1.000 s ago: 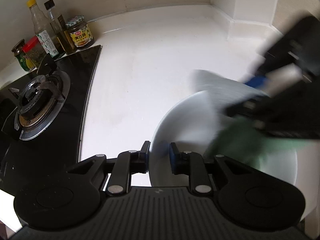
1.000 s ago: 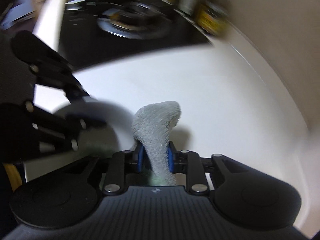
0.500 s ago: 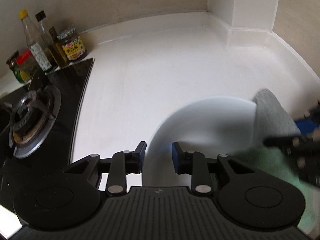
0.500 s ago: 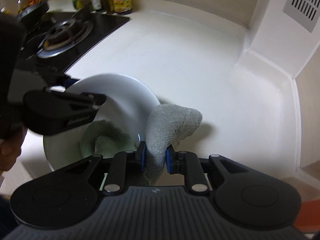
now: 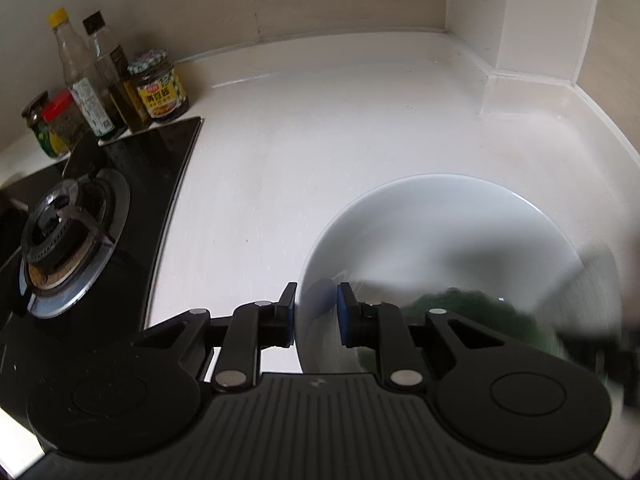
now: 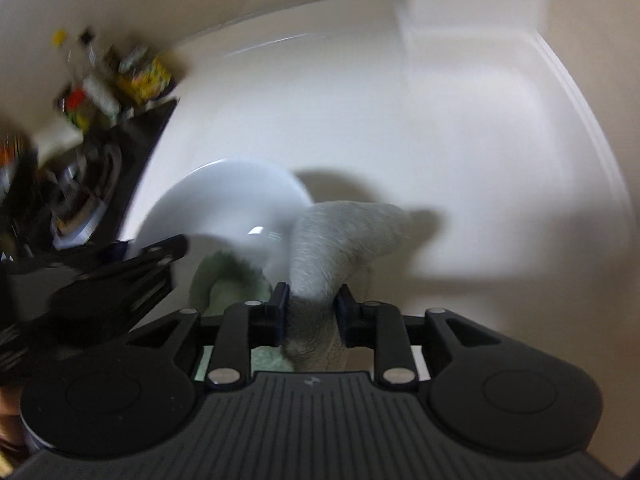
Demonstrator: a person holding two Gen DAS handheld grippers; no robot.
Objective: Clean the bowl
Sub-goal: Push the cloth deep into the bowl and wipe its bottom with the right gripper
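Observation:
A white bowl [image 5: 440, 220] rests tilted on the white countertop. My left gripper [image 5: 316, 312] has the bowl's near rim between its blue pads, and its jaws are closing on it. In the right wrist view my right gripper [image 6: 311, 312] holds a thick cloth [image 6: 340, 236], grey on one side and green on the other. Its jaws are opening, but the cloth still fills the gap between them. The cloth's grey end sticks out past the bowl's [image 6: 224, 200] right edge. Its green part [image 5: 460, 304] lies blurred inside the bowl.
A black glass hob [image 5: 160, 168] with a gas burner [image 5: 64, 236] lies to the left. Several sauce bottles and jars [image 5: 156, 88] stand behind it against the wall. Bare white countertop [image 5: 320, 120] stretches back to a white corner pillar [image 5: 520, 20].
My right gripper has rolled and swung from over the bowl to its right side, dragging the cloth along. Its jaws now stand wider around the cloth. The left gripper has kept the rim.

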